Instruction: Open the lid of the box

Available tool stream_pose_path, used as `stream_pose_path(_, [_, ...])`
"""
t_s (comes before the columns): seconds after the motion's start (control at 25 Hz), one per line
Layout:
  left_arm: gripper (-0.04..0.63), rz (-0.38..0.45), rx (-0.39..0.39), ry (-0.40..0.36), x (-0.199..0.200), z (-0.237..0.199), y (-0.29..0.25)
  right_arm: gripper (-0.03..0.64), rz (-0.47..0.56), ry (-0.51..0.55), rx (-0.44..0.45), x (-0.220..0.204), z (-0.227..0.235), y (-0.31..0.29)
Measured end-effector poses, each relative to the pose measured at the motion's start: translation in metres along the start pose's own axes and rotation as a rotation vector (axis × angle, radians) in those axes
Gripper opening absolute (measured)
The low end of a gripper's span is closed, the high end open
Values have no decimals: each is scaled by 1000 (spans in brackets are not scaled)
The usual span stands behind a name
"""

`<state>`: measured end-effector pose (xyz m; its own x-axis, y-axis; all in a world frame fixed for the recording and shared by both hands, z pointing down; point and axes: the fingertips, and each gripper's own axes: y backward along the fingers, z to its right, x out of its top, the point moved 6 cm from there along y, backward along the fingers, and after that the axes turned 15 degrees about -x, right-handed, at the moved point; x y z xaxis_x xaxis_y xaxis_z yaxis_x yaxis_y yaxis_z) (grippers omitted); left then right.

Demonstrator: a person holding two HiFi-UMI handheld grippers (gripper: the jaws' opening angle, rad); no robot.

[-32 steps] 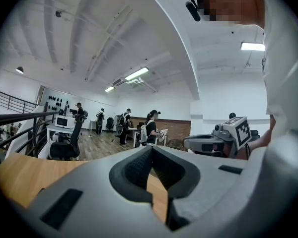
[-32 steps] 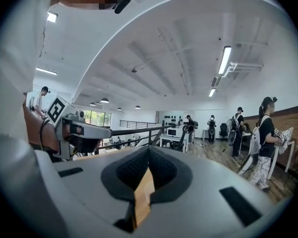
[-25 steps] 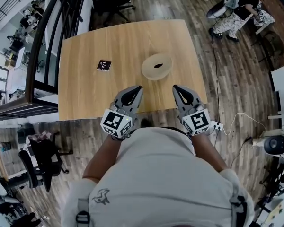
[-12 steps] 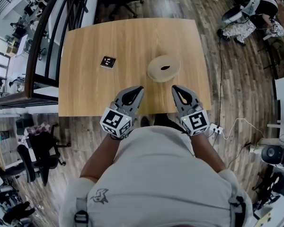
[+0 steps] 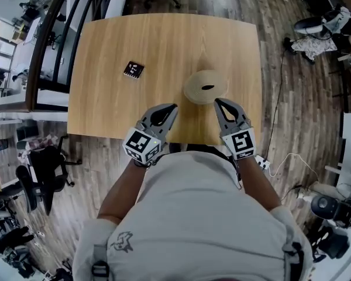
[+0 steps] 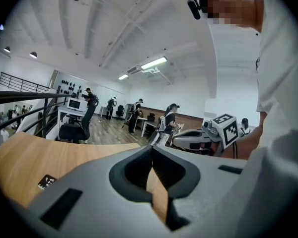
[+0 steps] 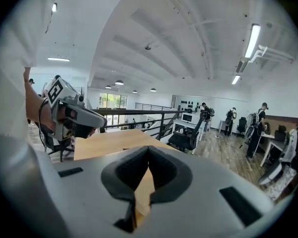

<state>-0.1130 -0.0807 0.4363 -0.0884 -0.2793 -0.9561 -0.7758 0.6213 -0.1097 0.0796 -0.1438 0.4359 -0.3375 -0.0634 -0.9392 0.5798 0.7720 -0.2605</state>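
The print on the small black card [image 5: 134, 69], at nine o'clock from the round box [image 5: 205, 86], is too small to be read. The table's [image 5: 105, 98] near edge is partly covered by the left gripper [image 5: 173, 106] and the right gripper [image 5: 217, 101]. The box's lid seam cannot be made out.

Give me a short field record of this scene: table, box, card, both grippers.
table: light wood
box: round, tan, dark oval spot on top, towards the table's near edge
card: small, black with white marks, left of the box, apart from it
left gripper: jaws shut, nothing between them, short of the box
right gripper: jaws shut, nothing between them, close by the box; contact unclear
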Motion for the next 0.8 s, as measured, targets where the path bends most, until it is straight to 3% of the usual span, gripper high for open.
stream_pose_path(0.12, [6, -9, 9, -11, -8, -13, -6, 6, -40, 65, 28, -14, 6, -18])
stream_pose_path(0.52, [9, -170, 13, -45, -60, -56, -29, 43, -191, 354, 148, -76, 14, -66])
stream_pose_path(0.8, [123, -294, -39, -91, -94, -74, -45, 101, -232, 527, 234, -106, 3, -95])
